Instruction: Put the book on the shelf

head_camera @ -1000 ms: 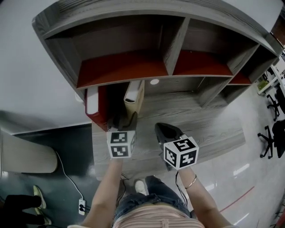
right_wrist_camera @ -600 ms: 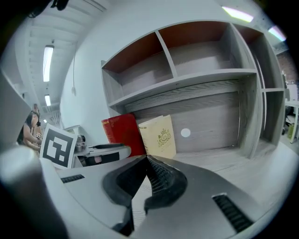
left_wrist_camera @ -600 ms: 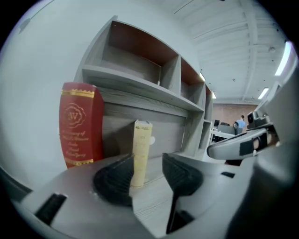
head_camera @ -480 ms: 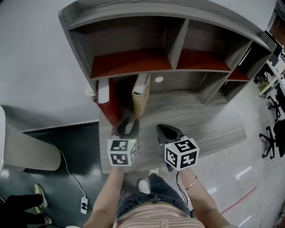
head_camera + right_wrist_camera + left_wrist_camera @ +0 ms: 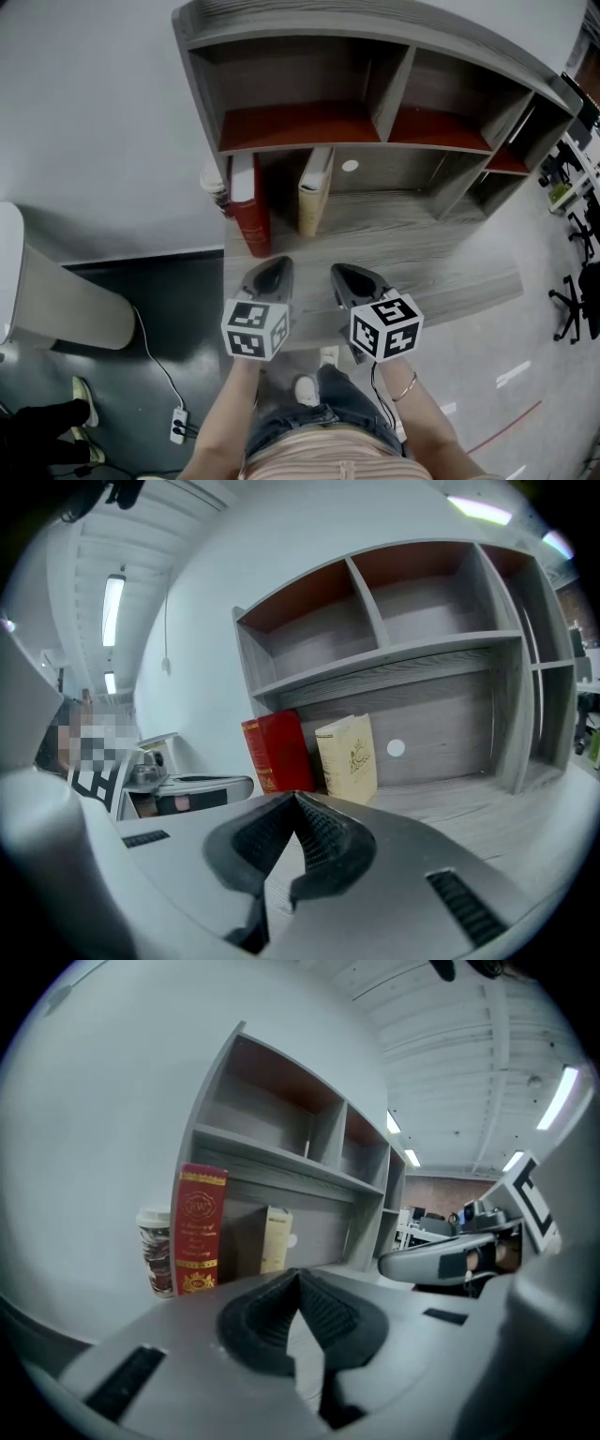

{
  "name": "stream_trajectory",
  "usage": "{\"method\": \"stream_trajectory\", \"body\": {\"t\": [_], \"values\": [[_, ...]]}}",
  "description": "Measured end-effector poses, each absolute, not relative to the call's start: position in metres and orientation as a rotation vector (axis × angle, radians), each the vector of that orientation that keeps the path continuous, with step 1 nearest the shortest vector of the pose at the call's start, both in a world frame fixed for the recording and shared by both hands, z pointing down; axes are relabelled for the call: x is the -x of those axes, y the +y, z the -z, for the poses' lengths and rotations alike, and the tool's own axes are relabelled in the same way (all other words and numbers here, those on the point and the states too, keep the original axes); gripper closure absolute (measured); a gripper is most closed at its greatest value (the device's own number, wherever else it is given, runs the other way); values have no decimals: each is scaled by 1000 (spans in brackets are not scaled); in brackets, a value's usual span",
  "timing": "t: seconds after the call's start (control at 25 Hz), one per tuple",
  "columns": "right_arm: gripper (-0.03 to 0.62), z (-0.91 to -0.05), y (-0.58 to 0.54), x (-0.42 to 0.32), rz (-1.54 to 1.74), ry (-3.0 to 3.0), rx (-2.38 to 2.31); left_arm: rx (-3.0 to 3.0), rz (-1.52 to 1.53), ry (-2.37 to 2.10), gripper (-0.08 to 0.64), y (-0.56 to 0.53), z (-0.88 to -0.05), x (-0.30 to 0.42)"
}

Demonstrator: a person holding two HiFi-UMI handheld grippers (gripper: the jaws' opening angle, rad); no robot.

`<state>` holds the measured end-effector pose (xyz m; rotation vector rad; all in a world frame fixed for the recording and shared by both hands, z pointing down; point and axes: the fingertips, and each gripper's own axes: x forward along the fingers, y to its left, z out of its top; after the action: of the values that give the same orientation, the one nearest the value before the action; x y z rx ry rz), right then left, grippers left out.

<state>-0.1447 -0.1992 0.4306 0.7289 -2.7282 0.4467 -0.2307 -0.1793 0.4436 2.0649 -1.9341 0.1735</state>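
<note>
Red book (image 5: pixel 249 200) — ahead of left claw (image 5: pixel 269 273)

left gripper (image 5: pixel 270 266): grey shell, black ribbed pads (image 5: pixel 328 1312), white cube (image 5: pixel 255 329) with black square markers
right gripper (image 5: pixel 341 272): same
clothes: blue jeans (image 5: pixel 300 417), striped top (image 5: pixel 323 461), bracelet (image 5: pixel 404 382)

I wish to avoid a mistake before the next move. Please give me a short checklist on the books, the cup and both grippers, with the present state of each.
1. Red book stands upright in the shelf, lower level: ok.
2. Cream book stands apart from it: ok.
3. Left gripper empty: ok; its jaws have just been closing and meet with nothing between.
4. Right gripper empty, jaws together: ok.
5. Cup clear of the red book: cannot tell.
6. Upper compartments free: ok.
</note>
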Motion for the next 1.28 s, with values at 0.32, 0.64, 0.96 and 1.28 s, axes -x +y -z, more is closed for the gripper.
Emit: {"method": "stream_trajectory", "body": {"t": [0.32,0.64,0.96,1.28], "values": [[583,-421,-173,145,-405,-2772,-680,-2124,-109,-1916,546,-147,-415,219],[584,-412,-155,137,-397,-2806,-639,-2131,-68,-1901,548,-123,-405,207],[583,-411,-130,135,-397,-2814,-574,-2093,-69,-1914,548,-102,-409,206],[584,-406,-111,134,-394,-2830,-570,-2071,-58,-1909,546,-83,-411,206]]}}
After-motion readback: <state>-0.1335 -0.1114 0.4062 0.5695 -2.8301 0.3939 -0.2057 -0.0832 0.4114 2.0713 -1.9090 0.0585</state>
